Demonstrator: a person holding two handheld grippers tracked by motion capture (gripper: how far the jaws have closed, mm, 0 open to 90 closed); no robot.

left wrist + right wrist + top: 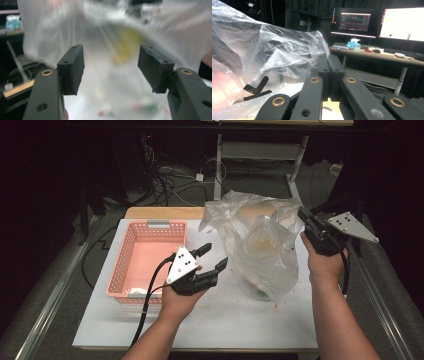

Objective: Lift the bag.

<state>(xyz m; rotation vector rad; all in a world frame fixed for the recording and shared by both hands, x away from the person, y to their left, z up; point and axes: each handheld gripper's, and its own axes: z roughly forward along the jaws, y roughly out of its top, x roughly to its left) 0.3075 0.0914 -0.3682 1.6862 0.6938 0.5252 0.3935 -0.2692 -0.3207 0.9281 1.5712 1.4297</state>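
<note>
- High view: one white table (210, 320) carries the work, with one pink basket (145, 257) on its left half, open and slotted; a small pale item lies at its near end, too small to identify.
- One clear plastic bag (260, 250) stands right of the basket, near the middle of the table, its crumpled top raised and its base resting on the white surface. Something yellowish shows through the film, with small coloured bits at the bottom that are too blurred to count.
- The bag looks light, soft and slippery; it will likely sag and swing, so the bunched top edge is the sound place to pinch, not the loose wall.
- Two grippers are at work. The right gripper (312, 227) holds the bag's upper right edge; in the right gripper view its jaws are pressed together on the film.
- The left gripper (212, 257) hovers just left of the bag, jaws parted about halfway, nothing between its pads (72, 67); the left gripper view faces the bag's wall.
</note>
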